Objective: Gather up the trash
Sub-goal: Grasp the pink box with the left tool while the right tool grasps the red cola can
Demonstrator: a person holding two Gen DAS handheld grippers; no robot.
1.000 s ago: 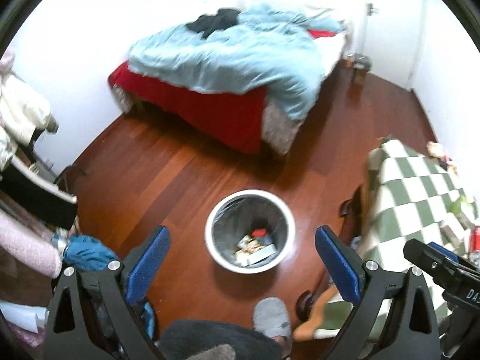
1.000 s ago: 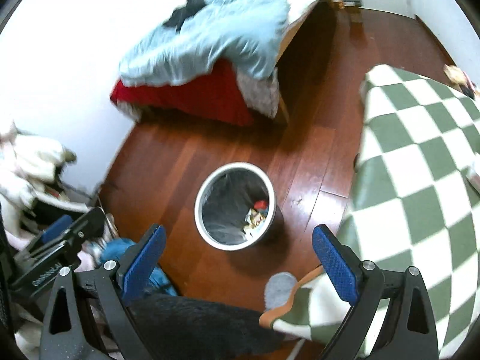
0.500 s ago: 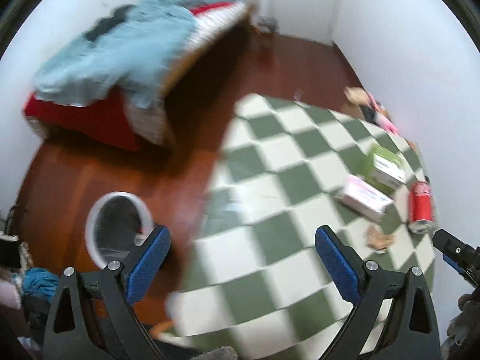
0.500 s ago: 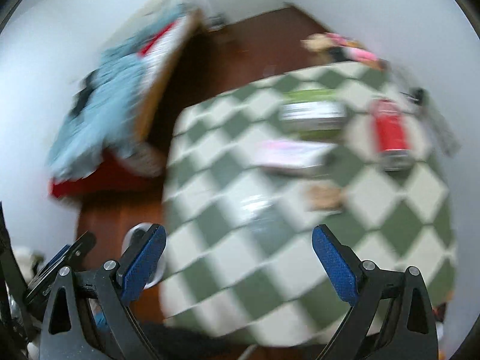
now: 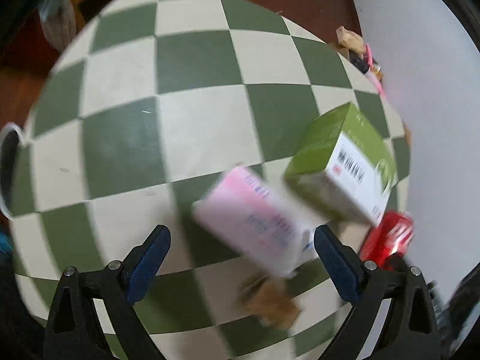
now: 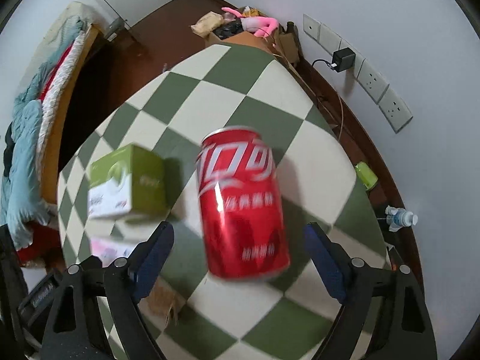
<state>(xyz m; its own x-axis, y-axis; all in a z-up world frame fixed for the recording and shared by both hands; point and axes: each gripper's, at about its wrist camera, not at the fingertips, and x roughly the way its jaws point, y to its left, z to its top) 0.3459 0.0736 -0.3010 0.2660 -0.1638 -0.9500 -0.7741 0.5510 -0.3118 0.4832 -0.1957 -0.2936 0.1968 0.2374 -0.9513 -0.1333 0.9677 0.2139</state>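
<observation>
The right gripper hung with fingers spread wide, the red can between them, untouched. The left gripper, fingers equally wide and empty, faced the pink box beside that can on the checkered surface.

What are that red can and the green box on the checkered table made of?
The red can looks like thin metal, probably aluminium: glossy printed sides with bright streaks of reflected light. The green box looks like printed cardboard: flat matte faces, crisp folded edges, and a barcode panel in the left wrist view. Blur leaves finer detail uncertain.
</observation>
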